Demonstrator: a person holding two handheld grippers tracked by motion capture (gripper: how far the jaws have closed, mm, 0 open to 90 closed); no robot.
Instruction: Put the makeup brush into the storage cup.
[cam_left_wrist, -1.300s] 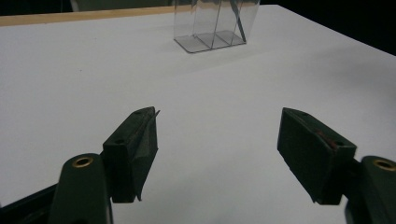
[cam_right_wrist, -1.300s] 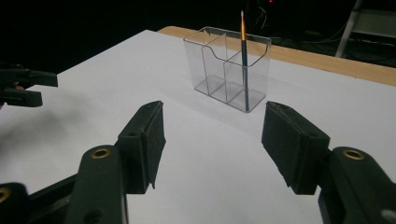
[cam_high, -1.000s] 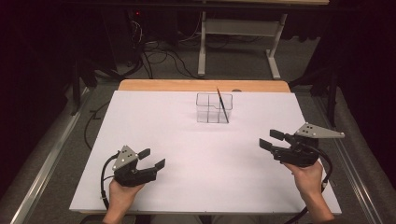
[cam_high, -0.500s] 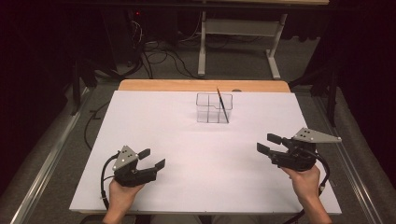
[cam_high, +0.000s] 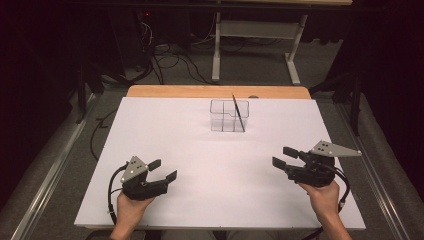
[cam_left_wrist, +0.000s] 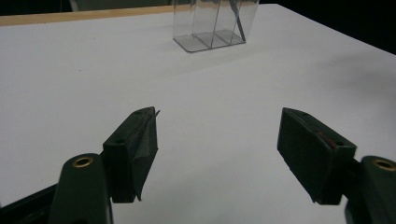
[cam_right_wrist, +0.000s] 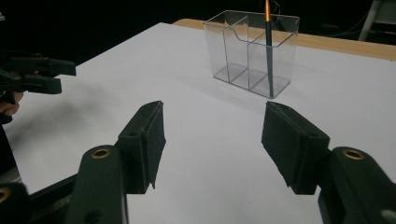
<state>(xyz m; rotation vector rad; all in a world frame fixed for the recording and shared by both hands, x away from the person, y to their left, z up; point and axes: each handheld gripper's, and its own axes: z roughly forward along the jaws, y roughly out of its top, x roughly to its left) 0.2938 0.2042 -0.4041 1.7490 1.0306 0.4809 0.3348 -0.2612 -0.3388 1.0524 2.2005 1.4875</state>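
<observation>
From above we see our left tongs (cam_high: 165, 170) and right tongs (cam_high: 283, 157) spread wide and empty over the white counter (cam_high: 200, 145), well apart from the clear holder (cam_high: 223, 120) near its far edge, where a pencil (cam_high: 238, 113) leans. In the left gripper view the jaws gape toward that holder (cam_left_wrist: 212, 28); in the right gripper view they gape below the pencil (cam_right_wrist: 269, 51) in its rightmost compartment

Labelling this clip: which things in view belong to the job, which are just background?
Job:
clear organizer
pencil standing in its right compartment
left gripper, open
right gripper, open

Background:
white table
floor cables
grey table frame
</observation>
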